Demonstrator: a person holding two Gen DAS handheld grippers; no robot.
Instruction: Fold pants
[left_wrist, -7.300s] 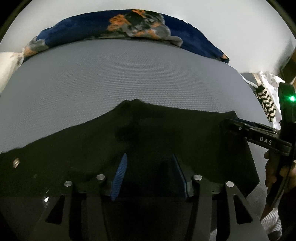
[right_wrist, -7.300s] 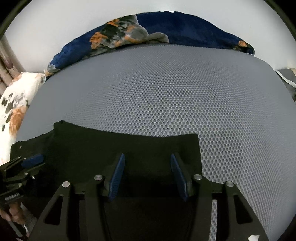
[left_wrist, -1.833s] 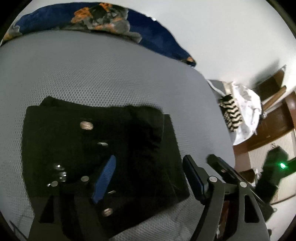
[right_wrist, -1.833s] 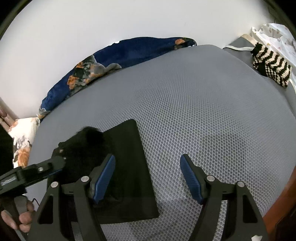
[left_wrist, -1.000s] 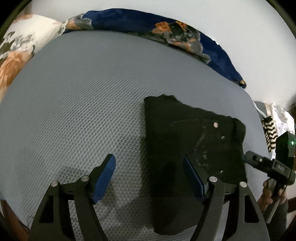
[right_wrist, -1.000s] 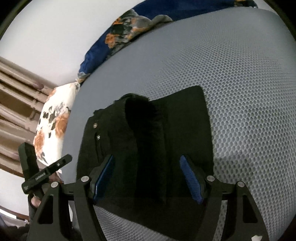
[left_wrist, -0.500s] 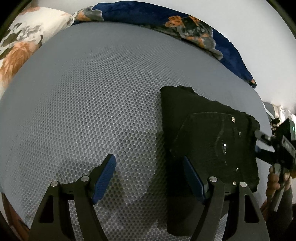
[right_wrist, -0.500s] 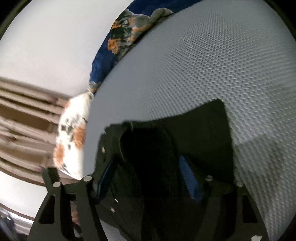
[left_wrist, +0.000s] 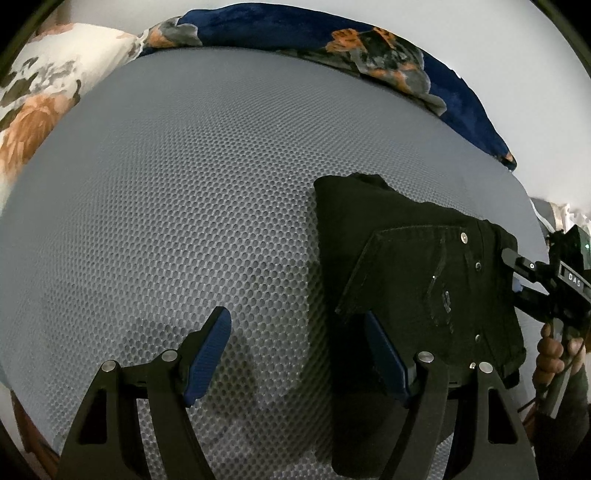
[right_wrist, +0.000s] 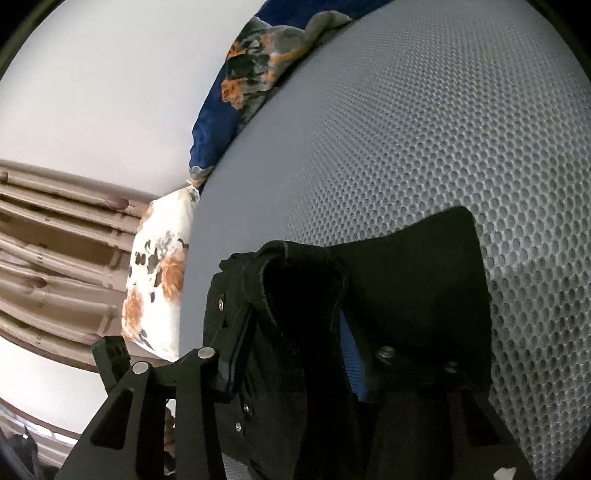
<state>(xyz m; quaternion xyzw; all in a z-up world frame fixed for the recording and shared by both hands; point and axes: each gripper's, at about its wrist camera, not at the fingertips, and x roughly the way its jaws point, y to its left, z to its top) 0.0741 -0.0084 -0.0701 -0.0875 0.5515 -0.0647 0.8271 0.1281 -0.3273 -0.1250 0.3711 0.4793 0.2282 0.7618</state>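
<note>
The black pants (left_wrist: 406, 258) lie folded into a thick stack on the grey mesh mattress (left_wrist: 184, 184). My left gripper (left_wrist: 295, 319) hangs open above the mattress, its right finger over the stack's left edge, nothing between its pads. My right gripper (right_wrist: 295, 328) is closing on the pants (right_wrist: 406, 288); a bulging fold of fabric fills the gap and both blue pads lie against it. In the left wrist view the right gripper (left_wrist: 517, 273) sits at the stack's right edge, where the cloth rides up slightly. A hand (left_wrist: 550, 354) holds its handle.
A dark blue flowered blanket (left_wrist: 369, 40) lies along the mattress's far edge by the white wall. A white flowered pillow (left_wrist: 44, 92) sits at the far left corner. Beige curtains (right_wrist: 55, 240) hang beyond the pillow (right_wrist: 155, 277). Bare mesh stretches left of and behind the pants.
My right gripper has dropped onto the pants' right edge, tilted, and narrowed its jaws around the fabric. The left gripper has barely shifted and stays as wide as before.
</note>
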